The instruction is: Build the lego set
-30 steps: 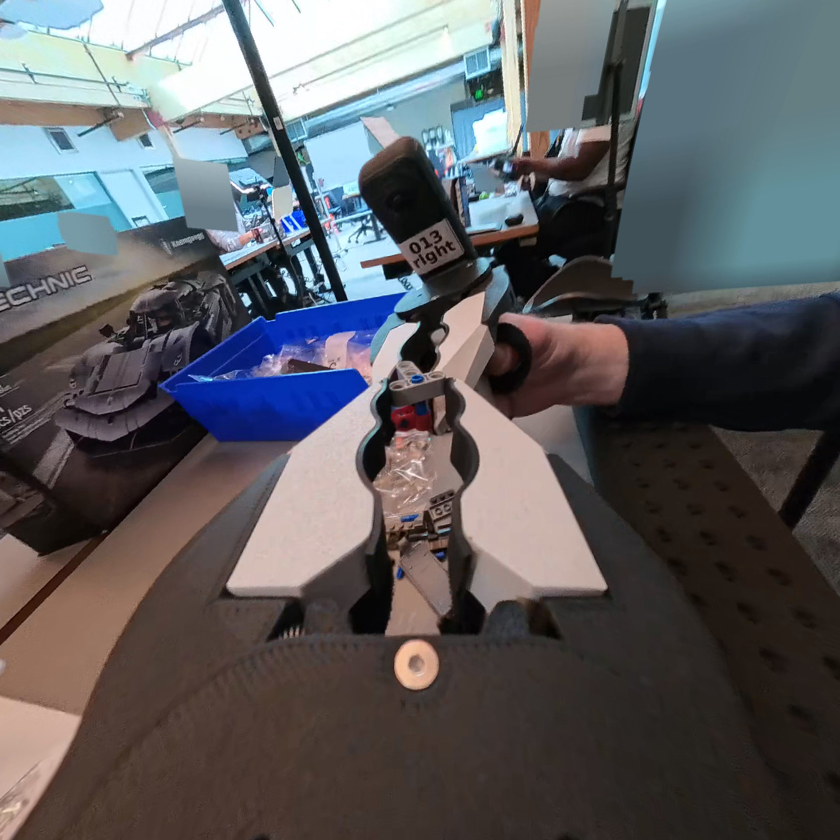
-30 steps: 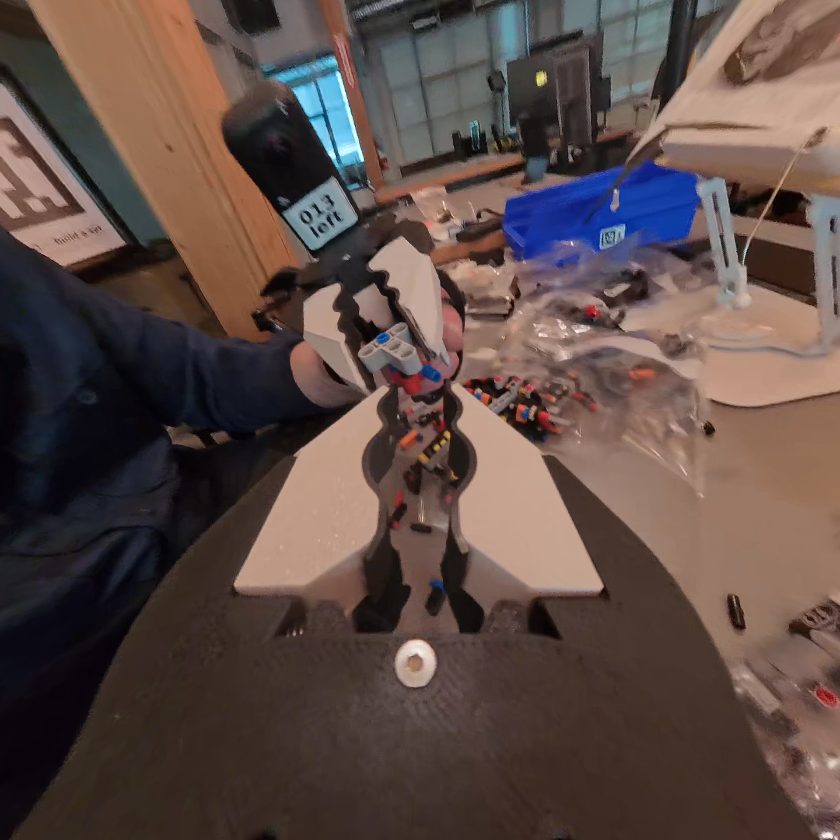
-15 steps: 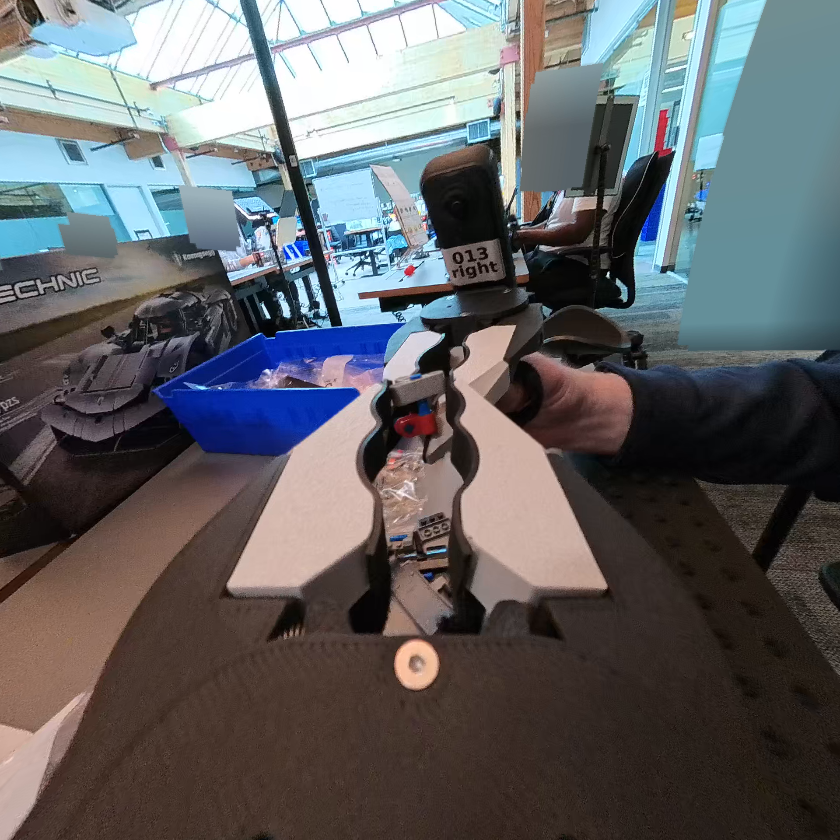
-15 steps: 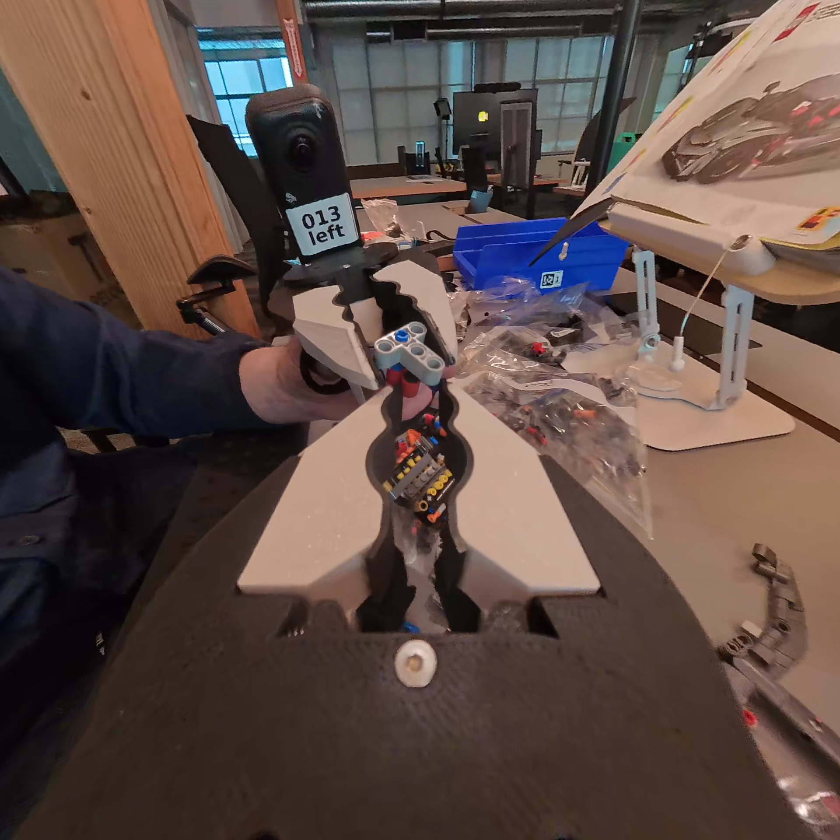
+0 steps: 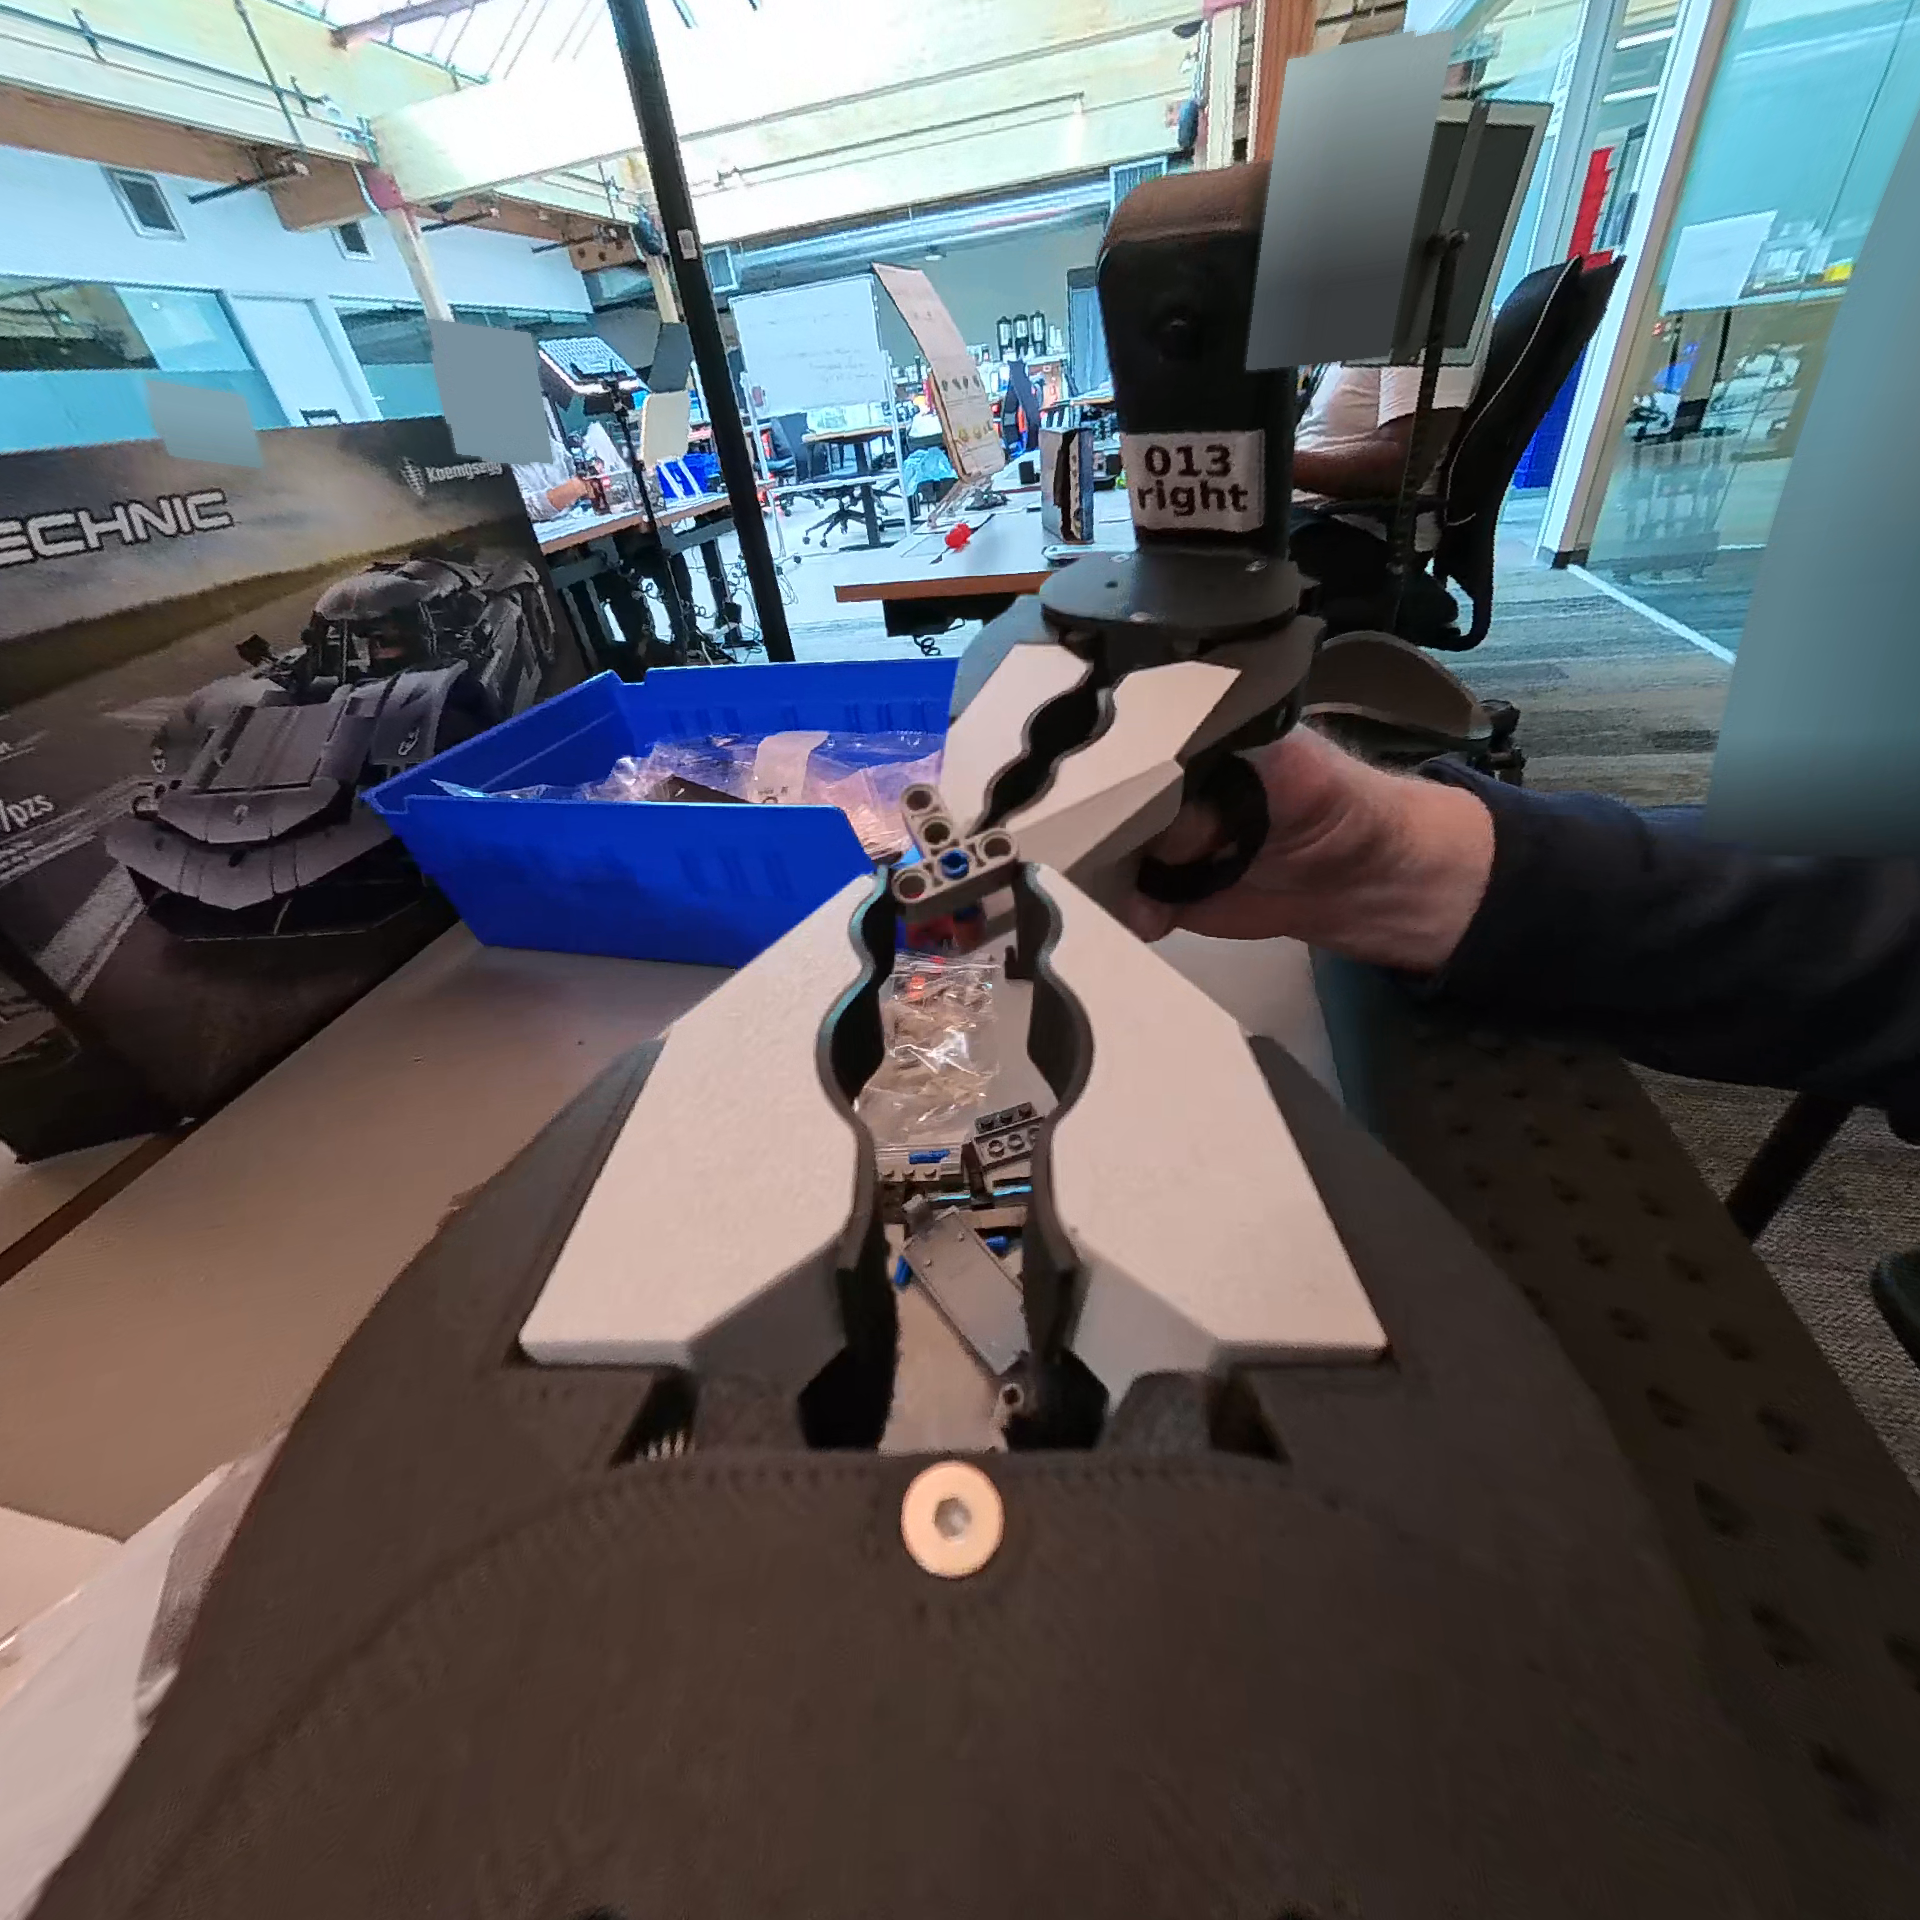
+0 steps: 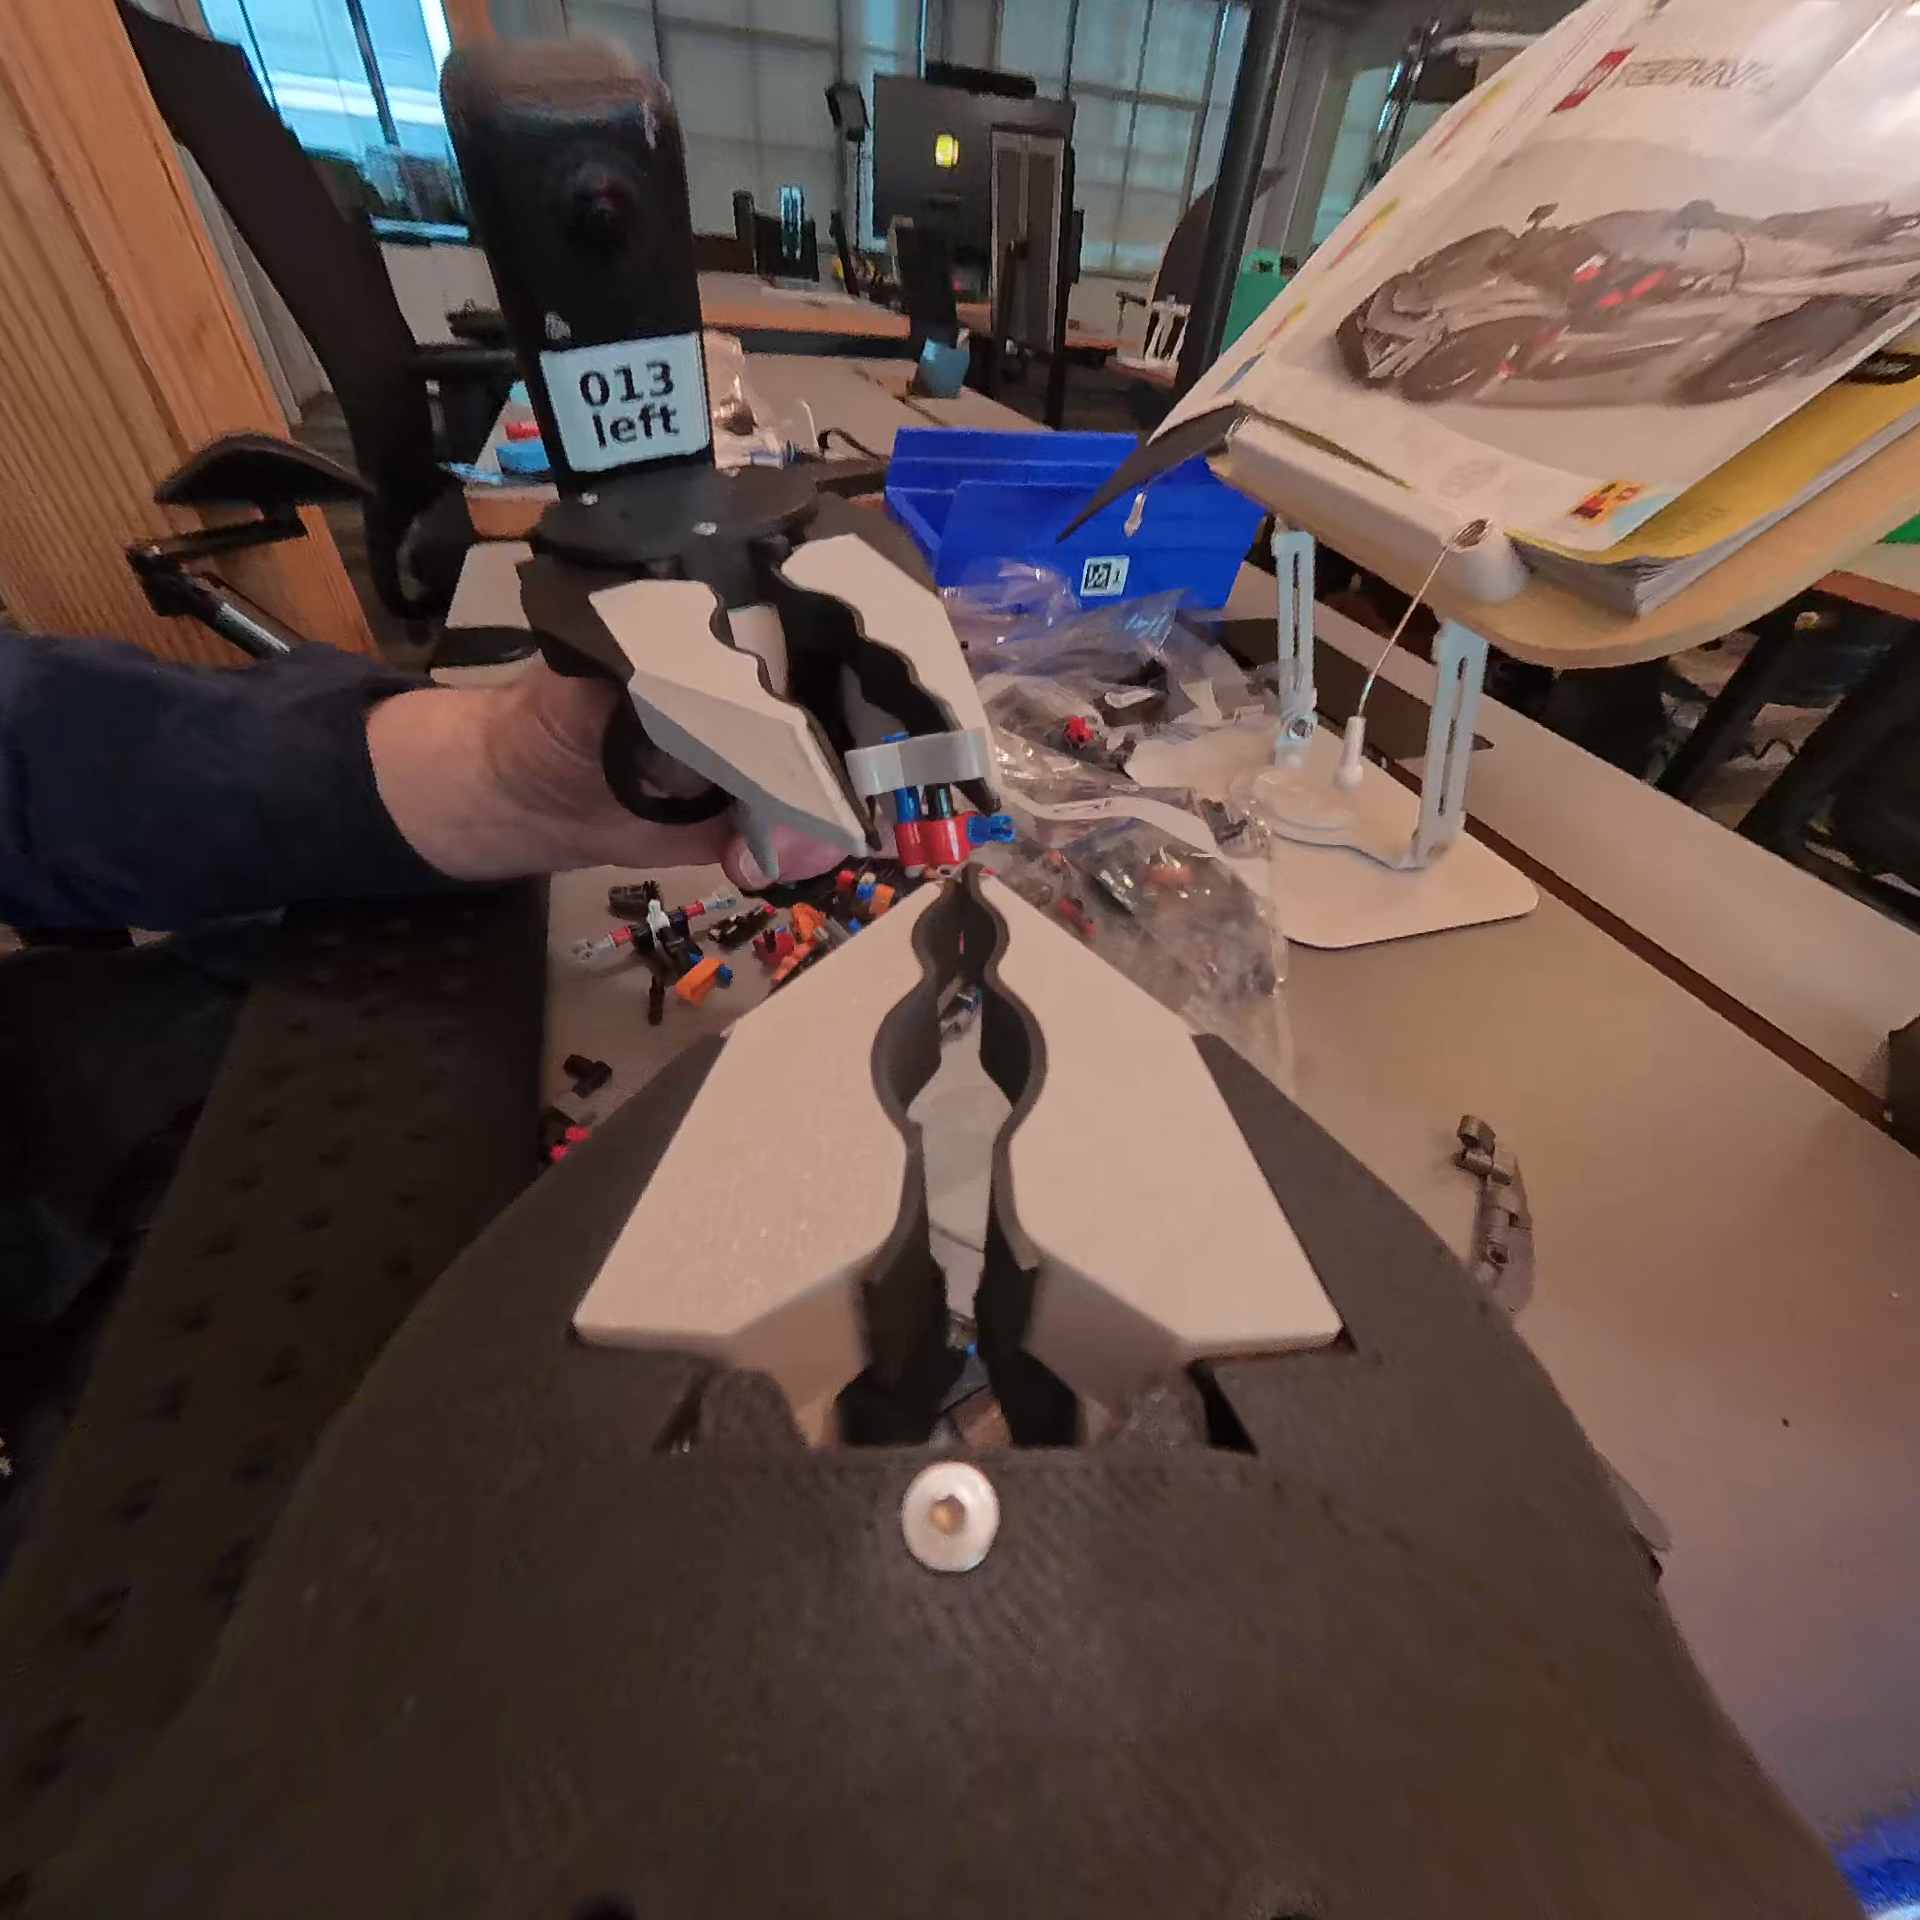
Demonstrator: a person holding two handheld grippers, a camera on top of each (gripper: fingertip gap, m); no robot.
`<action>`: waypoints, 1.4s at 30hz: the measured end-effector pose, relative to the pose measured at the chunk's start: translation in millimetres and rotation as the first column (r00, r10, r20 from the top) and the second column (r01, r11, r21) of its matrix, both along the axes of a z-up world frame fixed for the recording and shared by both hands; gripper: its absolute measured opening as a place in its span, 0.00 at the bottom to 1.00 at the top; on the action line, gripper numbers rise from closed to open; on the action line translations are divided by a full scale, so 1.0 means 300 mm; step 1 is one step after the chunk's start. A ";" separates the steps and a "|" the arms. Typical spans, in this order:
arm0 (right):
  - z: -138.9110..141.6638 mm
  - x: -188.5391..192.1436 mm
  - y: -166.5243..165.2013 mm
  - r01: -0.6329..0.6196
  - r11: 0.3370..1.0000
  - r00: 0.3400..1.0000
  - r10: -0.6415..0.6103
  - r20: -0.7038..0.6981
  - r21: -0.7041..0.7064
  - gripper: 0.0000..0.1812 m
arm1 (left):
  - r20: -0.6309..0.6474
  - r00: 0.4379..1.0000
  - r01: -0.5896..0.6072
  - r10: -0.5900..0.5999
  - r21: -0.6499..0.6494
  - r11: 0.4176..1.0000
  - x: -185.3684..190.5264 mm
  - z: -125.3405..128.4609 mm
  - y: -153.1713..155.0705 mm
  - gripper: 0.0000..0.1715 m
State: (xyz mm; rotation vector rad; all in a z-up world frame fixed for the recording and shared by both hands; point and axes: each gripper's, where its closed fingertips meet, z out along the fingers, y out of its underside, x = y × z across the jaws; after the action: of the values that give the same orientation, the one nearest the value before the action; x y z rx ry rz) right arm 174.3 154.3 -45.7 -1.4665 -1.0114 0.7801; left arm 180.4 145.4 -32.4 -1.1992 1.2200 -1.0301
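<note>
Nearest us, our left gripper (image 5: 951, 894) pinches a small grey lego assembly (image 5: 940, 868) with red and blue pins at its fingertips, up above the table (image 6: 1558, 1091). Our right gripper (image 6: 961, 883), just beside it, is nearly closed and empty. Beyond lie loose pieces (image 6: 727, 935), then parts bags (image 6: 1122, 831), a blue bin (image 5: 623, 862) farther off.

On the surface (image 6: 1558, 1091), loose pieces (image 6: 727, 935) lie left of the bagged parts (image 6: 1143, 883), the booklet stand (image 6: 1392, 831) to their right, a bin (image 6: 1039, 509) behind them.
</note>
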 end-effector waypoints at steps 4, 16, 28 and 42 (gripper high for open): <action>0.009 0.002 0.009 0.025 0.999 1.000 -0.025 -0.005 0.020 0.07 | 0.012 1.000 0.003 -0.003 -0.020 1.000 -0.001 0.003 0.001 0.11; -0.023 -0.011 0.040 0.168 0.962 0.959 -0.211 0.190 0.216 0.11 | 0.012 1.000 0.013 -0.012 -0.108 0.994 0.013 -0.022 0.015 0.12; -0.060 0.021 0.078 0.240 0.863 0.824 -0.422 0.377 0.444 0.11 | -0.051 0.998 -0.027 0.021 -0.109 0.994 0.010 -0.052 0.033 0.12; -0.078 0.008 0.094 0.268 0.841 0.774 -0.478 0.415 0.470 0.11 | -0.085 0.996 -0.049 0.036 -0.153 0.987 0.018 -0.077 0.039 0.12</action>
State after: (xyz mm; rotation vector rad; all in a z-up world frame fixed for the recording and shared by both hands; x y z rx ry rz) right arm 176.7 182.5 -69.2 -1.4863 -1.1297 -0.1402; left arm 185.8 157.0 -55.6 -1.3940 1.1887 -1.0683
